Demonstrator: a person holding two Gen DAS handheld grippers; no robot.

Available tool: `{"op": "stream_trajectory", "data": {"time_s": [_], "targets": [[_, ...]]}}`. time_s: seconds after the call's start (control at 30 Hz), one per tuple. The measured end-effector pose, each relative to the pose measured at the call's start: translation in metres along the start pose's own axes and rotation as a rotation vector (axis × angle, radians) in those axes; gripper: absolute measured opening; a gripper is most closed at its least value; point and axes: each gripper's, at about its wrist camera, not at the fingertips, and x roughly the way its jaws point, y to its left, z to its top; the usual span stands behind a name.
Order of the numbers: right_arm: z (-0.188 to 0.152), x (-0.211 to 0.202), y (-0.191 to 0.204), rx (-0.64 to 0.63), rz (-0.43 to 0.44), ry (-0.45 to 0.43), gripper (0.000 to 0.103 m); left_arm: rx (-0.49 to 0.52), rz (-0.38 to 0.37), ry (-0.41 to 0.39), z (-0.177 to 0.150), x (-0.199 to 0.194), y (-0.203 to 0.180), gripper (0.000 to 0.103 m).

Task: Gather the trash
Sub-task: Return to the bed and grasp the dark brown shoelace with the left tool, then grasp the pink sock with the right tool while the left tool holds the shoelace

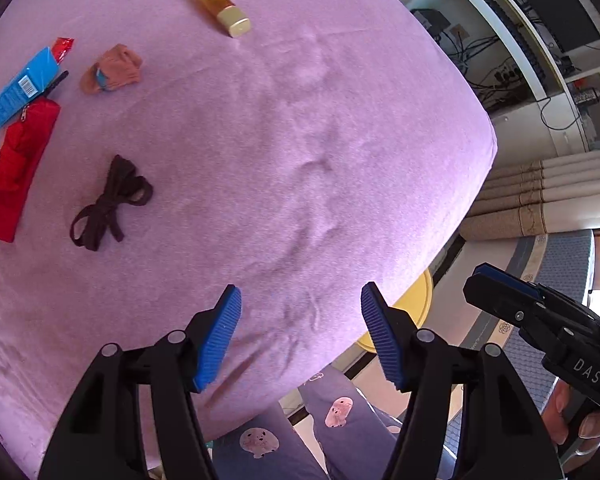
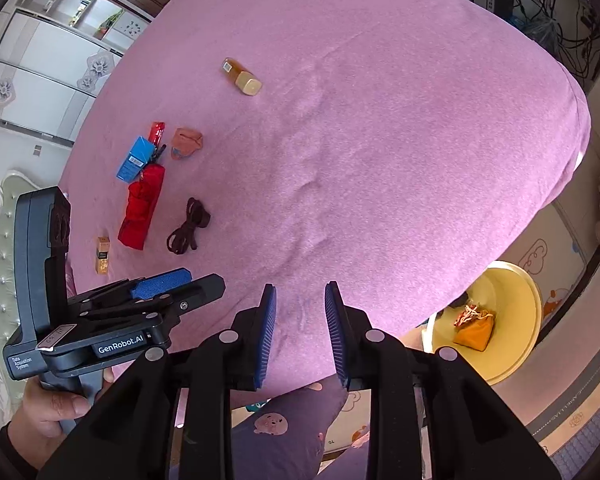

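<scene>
Several items lie on the pink bed (image 1: 320,140): an amber bottle (image 1: 220,8) (image 2: 242,76), a crumpled tan wrapper (image 1: 114,70) (image 2: 186,142), a blue box (image 1: 22,86) (image 2: 134,159), a red sachet (image 1: 63,47), a red pouch (image 1: 16,168) (image 2: 142,206), a dark ribbon (image 1: 112,204) (image 2: 188,226) and a small yellow box (image 2: 103,255). A yellow bin (image 2: 504,320) (image 1: 416,312) on the floor holds orange trash (image 2: 474,326). My left gripper (image 1: 300,332) is open and empty over the bed's near edge. My right gripper (image 2: 300,332) is open and empty beside it.
The bed edge drops off at the right, with the bin on a patterned floor mat (image 2: 548,256) below it. A person's legs in purple pyjamas (image 1: 340,428) are under the grippers. A desk with cables (image 1: 500,60) stands beyond the bed, a padded headboard (image 2: 0,240) at the left.
</scene>
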Motion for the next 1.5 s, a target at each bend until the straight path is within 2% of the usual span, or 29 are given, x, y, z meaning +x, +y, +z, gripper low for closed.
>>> {"op": "stream_trajectory", "data": {"time_s": [0.1,0.33,0.4,0.83,1.07,1.2,1.3,1.4,1.5], "targets": [[0.009,0.017,0.028,-0.026,0.004,-0.007,0.043,-0.022,0.024,-0.015,0.007,-0.007,0.036,0.064],[0.025,0.054,0.076,-0.061,-0.015,0.000,0.050,-0.032,0.076,-0.021,0.020,-0.007,0.099,0.064],[0.030,0.061,0.083,-0.066,-0.038,-0.003,0.056,-0.041,0.083,-0.018,0.023,-0.004,0.111,0.064],[0.072,0.125,0.104,-0.125,-0.008,0.102,0.057,-0.099,0.089,0.035,0.051,0.049,0.157,0.065],[0.086,0.153,0.110,-0.135,-0.006,0.135,0.057,-0.101,0.101,0.089,0.057,0.084,0.169,0.065],[0.093,0.159,0.110,-0.123,-0.002,0.142,0.057,-0.116,0.107,0.093,0.059,0.092,0.170,0.063],[0.099,0.164,0.112,-0.123,-0.009,0.144,0.057,-0.139,0.139,0.089,0.059,0.093,0.173,0.046],[0.106,0.169,0.116,-0.126,-0.011,0.150,0.057,-0.218,0.090,0.087,0.060,0.088,0.191,0.029],[0.115,0.175,0.121,-0.137,-0.012,0.158,0.057,-0.265,0.040,0.080,0.062,0.081,0.203,0.027]]}}
